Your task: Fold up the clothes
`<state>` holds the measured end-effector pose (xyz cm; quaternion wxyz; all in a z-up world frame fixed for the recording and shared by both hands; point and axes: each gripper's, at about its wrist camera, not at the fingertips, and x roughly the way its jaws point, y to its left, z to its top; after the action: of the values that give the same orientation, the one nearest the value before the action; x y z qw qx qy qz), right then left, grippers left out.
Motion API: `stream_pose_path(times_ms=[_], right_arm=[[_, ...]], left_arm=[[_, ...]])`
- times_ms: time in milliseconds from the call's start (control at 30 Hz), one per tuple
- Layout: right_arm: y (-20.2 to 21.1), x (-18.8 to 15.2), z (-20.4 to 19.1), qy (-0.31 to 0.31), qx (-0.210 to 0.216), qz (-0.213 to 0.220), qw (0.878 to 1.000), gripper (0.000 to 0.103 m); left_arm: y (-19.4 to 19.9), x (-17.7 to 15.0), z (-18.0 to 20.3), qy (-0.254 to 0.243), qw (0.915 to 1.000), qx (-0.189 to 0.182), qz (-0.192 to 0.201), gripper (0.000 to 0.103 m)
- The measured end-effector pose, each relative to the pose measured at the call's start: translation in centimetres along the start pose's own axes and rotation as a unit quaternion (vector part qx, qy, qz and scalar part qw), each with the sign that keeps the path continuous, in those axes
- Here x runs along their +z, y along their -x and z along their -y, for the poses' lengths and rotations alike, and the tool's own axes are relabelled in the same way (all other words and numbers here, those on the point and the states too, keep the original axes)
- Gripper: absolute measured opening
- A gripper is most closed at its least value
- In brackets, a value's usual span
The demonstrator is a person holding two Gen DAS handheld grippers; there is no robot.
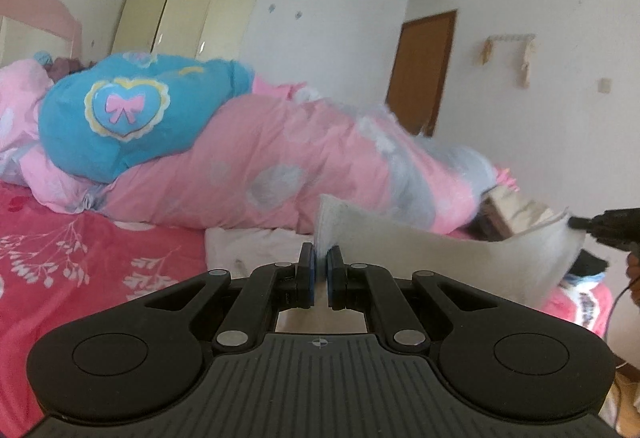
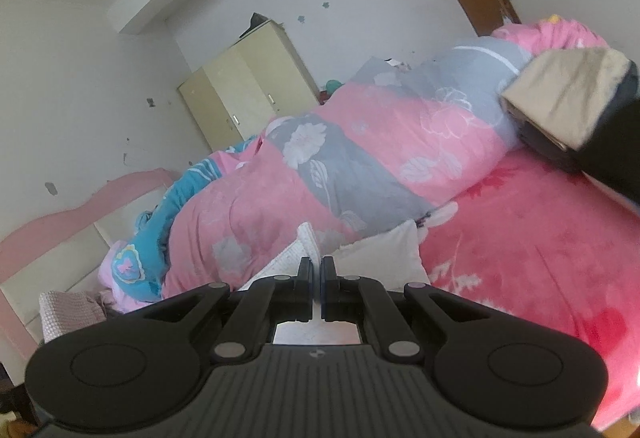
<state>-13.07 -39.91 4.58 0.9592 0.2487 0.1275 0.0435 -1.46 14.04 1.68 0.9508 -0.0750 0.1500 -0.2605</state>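
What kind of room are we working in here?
A bedroom, most likely in a home: a bed with a red floral sheet, a rolled pink quilt lying along it, and a cream wardrobe against the wall.

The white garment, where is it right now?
The white garment hangs above the red bedsheet, stretched between the left gripper and right gripper, before the pink quilt.

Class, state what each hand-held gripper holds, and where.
Both are shut on the white cloth: left hand-held gripper and right hand-held gripper each pinch an edge.
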Motion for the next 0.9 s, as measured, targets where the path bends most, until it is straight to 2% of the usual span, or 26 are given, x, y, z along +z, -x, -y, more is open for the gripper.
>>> stream_pose_path(times_ms=[133,333,600,733,867,900], right_arm=[[-5.6,1.8,0.7,0.003,0.003,-0.014,1.0,0.002],[-14.8,4.4,2.4,0.01,-0.019,-0.037,0.999,0.002],[-26.0,4.6,6.0,0.015,-0.056,-0.079,0.995,0.002],[-29.7,3.3,8.5,0.003,-0.073,-0.109,0.991,0.002],[-31.8,1.5,10.3,-0.006,-0.084,-0.138,0.987,0.002],[-32.2,1.1,10.7,-0.012,-0.086,-0.146,0.985,0.002]], left_arm=[[-5.4,1.5,-1.9,-0.004,0.9997,0.011,-0.023,0.004],[-14.3,3.4,-5.8,0.007,0.9977,0.018,-0.065,0.004],[-24.5,2.6,-9.7,0.017,0.9914,0.028,-0.127,0.004],[-27.1,1.0,-11.1,0.026,0.9873,0.031,-0.154,0.004],[-27.6,-0.6,-12.2,0.039,0.9829,0.035,-0.177,0.005],[-27.6,-1.0,-12.4,0.042,0.9815,0.037,-0.183,0.009]])
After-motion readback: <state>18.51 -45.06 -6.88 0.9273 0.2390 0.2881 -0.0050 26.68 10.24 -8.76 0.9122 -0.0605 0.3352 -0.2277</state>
